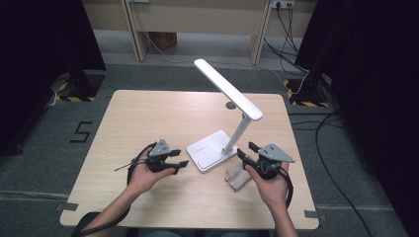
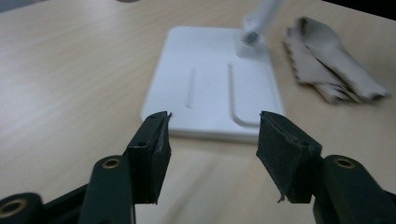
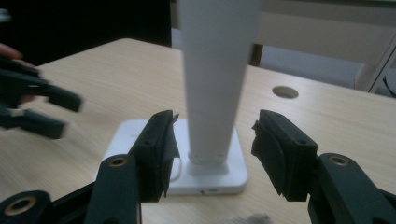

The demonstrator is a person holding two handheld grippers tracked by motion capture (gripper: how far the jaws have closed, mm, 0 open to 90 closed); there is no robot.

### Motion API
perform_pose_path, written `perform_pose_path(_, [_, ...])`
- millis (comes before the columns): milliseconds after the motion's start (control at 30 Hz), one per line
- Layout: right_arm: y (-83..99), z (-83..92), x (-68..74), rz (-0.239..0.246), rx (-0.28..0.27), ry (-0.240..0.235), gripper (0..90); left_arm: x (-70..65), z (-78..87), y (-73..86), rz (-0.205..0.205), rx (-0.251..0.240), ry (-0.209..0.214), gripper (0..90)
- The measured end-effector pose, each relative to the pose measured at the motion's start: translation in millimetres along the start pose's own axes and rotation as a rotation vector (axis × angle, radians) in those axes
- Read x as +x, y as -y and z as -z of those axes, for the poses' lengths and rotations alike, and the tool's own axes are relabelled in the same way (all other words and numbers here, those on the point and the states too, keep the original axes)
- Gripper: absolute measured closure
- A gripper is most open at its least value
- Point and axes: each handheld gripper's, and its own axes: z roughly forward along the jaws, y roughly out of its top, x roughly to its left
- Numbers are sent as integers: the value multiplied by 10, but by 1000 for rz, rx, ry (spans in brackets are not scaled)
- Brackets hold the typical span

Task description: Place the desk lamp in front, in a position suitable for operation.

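A white desk lamp stands mid-table, with a flat base [image 1: 207, 154], a slanted stem [image 1: 238, 131] and a long head [image 1: 227, 89]. My left gripper [image 1: 179, 159] hovers just left of the base, jaws open and empty. In the left gripper view the lamp base [image 2: 210, 88] lies straight ahead of the open gripper [image 2: 212, 135]. My right gripper [image 1: 247, 149] is open just right of the stem. In the right gripper view the lamp stem [image 3: 212, 70] rises beyond the gap of the open gripper [image 3: 212, 149], untouched. A folded beige cloth [image 1: 237, 178] lies by the right hand.
The wooden table [image 1: 148, 118] has a round cable hole [image 1: 230, 105] behind the lamp. In the left gripper view the cloth [image 2: 331, 65] lies right of the base. The left gripper [image 3: 32, 107] appears blurred at the left of the right gripper view. Dark stands flank the table.
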Motion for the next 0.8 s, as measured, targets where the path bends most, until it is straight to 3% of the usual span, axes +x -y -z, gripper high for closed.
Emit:
perform_pose_path(33, [-29, 2, 51, 3, -13, -2, 466, 0, 0, 0, 0, 0, 0, 451])
perform_pose_path(133, [-102, -12, 145, 12, -33, -3, 428, 275, -262, -157, 63, 63, -3, 477])
perform_pose_path(167, [-124, -17, 154, 17, -34, -2, 416, 275, -262, -157, 63, 63, -3, 479])
perform_pose_path(267, [-156, -54, 161, 20, -43, 14, 399, 420, -432, -187, 115, 98, 9, 508])
perform_pose_path(333, [-182, -108, 197, -4, -45, 51, 395, 490, -552, -183, 130, 136, -7, 587])
perform_pose_path(433, [-202, -179, 235, -23, -38, 73, 394, 519, -619, -172, 152, 142, -18, 658])
perform_pose_path(567, [-231, -257, 254, -16, -29, 121, 391, 546, -642, -173, 162, 133, -40, 726])
perform_pose_path(800, [-212, -369, 210, -39, -12, 130, 393, 590, -671, -154, 142, 152, -110, 772])
